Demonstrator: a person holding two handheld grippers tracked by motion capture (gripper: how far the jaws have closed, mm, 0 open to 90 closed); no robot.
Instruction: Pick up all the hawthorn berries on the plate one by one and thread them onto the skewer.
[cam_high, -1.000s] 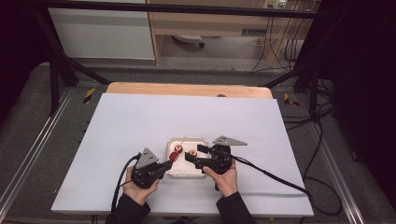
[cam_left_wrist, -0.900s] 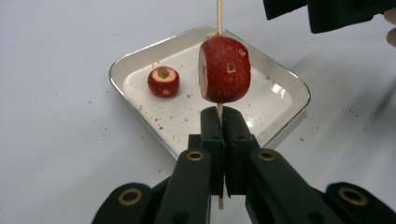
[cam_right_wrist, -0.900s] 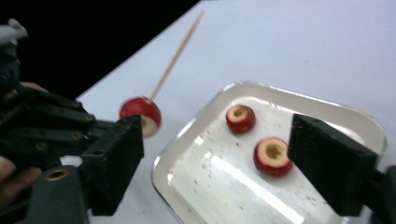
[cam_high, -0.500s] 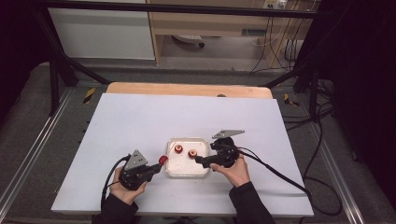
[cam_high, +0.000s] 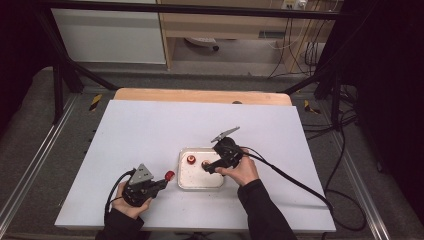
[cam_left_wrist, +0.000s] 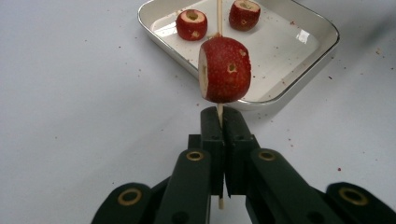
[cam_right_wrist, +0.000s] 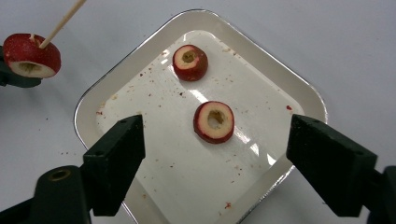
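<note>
My left gripper (cam_left_wrist: 223, 116) is shut on a thin wooden skewer (cam_left_wrist: 218, 14) with one red cored fruit piece (cam_left_wrist: 224, 70) threaded on it. In the high view this left gripper (cam_high: 161, 183) is left of the white tray (cam_high: 197, 181), and the skewered fruit piece (cam_high: 170, 175) hangs just outside the tray's left rim. Two more cored fruit pieces (cam_right_wrist: 215, 121) (cam_right_wrist: 190, 62) lie in the tray (cam_right_wrist: 299, 93). My right gripper (cam_right_wrist: 215, 137) hovers open over the nearer piece; its jaws have just been closing a little, with nothing pressed between them. In the high view the right gripper (cam_high: 209, 169) is over the tray.
The tray sits near the front middle of a white table top (cam_high: 150, 130), with red crumbs scattered in and around it. A wooden strip (cam_high: 200, 96) runs along the far edge. Cables (cam_high: 290, 177) trail from both grippers toward the near edge.
The left gripper has drawn the skewer and its fruit piece left, out of the tray. The right hand has shifted right and now points down at the tray.
</note>
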